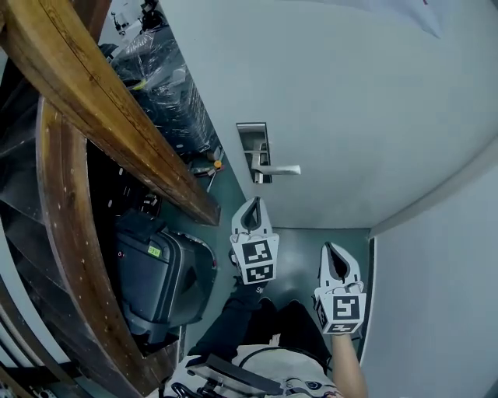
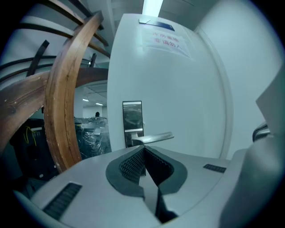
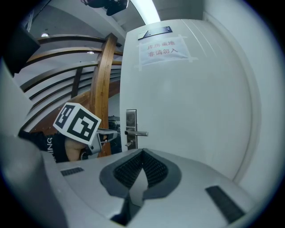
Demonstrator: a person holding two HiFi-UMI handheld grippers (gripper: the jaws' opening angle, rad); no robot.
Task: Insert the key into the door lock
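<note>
Your left gripper (image 1: 251, 206) and right gripper (image 1: 333, 253) both show jaws closed together, empty, held short of the handle (image 1: 278, 169), the left nearer it; the lock plate (image 1: 254, 148) sits at that handle's root on the door (image 1: 350, 93).

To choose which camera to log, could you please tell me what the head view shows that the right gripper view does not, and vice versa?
Only the head view: the right gripper seen from outside, a dark suitcase and the person's legs. Only the right gripper view: the paper notice taped high on the door and the ceiling light. Both: the door handle, its lock plate, the wooden beam and the left gripper.
</note>
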